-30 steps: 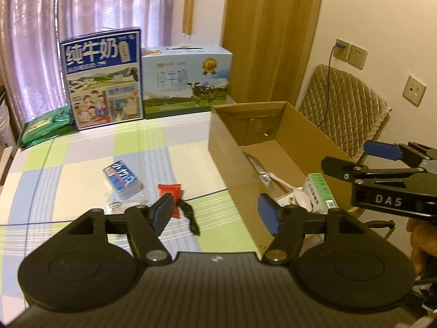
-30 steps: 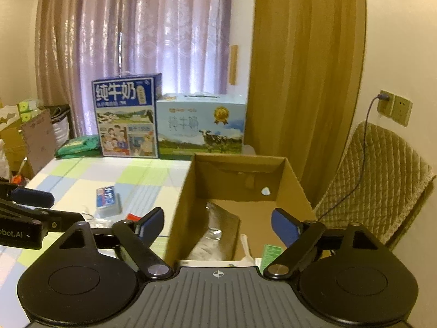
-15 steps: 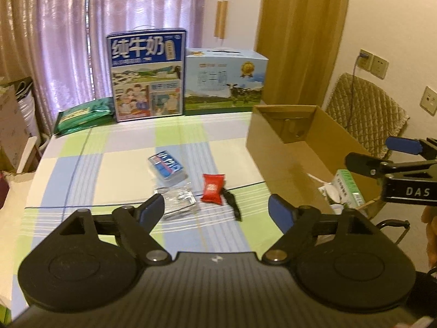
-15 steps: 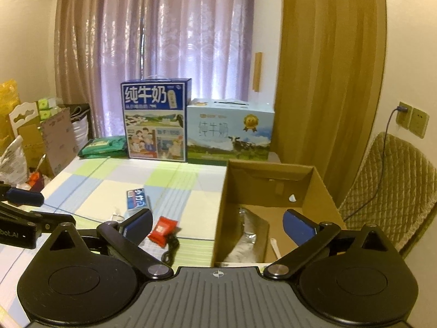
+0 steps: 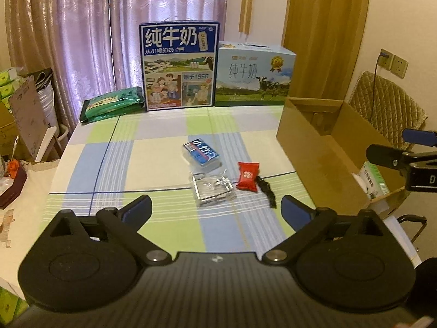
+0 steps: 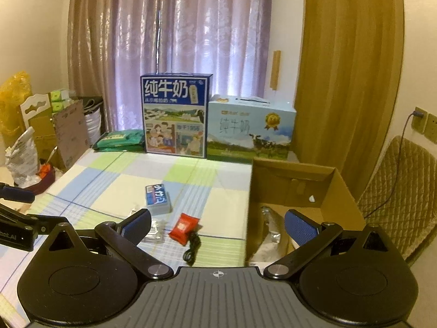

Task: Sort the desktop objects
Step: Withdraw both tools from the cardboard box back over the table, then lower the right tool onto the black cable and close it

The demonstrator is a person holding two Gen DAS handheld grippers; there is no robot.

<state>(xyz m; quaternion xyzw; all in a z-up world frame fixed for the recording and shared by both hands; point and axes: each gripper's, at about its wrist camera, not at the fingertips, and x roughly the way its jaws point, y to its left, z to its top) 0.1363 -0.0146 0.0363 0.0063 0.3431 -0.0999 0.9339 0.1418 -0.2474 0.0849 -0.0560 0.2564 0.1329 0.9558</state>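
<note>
Jaws on my left gripper (image 5: 215,209) and right gripper (image 6: 217,225) stand apart, holding nothing. Four small items remain on the worktop (image 5: 153,158) left of the cardboard box (image 5: 322,153), presumably awaiting transfer: blue pack (image 5: 201,153), clear packet (image 5: 213,188), red sachet (image 5: 248,176), black cable (image 5: 267,190). The far carton (image 5: 179,65) reads "纯牛奶".

Purple curtains (image 6: 169,41), quilted chair (image 6: 404,196), cream walls
</note>
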